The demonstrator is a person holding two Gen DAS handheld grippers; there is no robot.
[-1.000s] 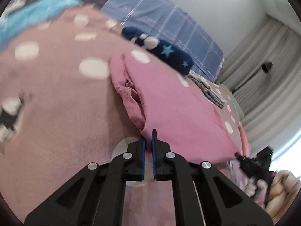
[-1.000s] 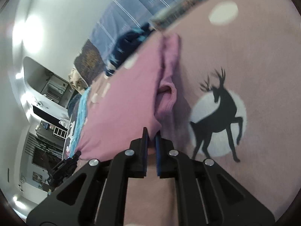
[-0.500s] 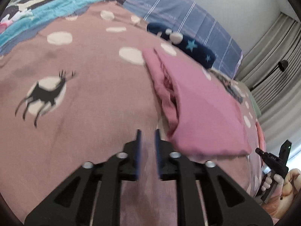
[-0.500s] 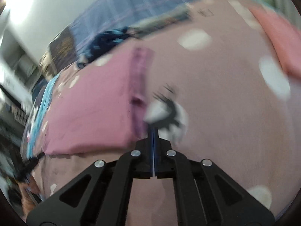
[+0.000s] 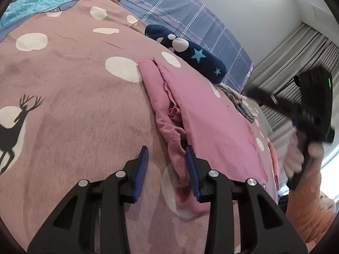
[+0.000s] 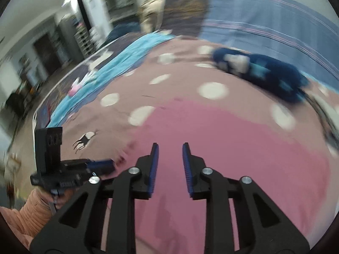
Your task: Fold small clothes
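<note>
Now the folded pink cotton garment lies flat on the dusty-pink dotted bedspread, just in front of a navy star-print bundle. Both tongs have just been opening: the left tongs straddle its bunched hem without pinching, and the right tongs hover released above it. Likely between folds; next calls for regrasping an edge.

Both jaws have just been opening: the left hand-held gripper released the pink garment's edge, and the right hand-held gripper swung over it, empty.
</note>
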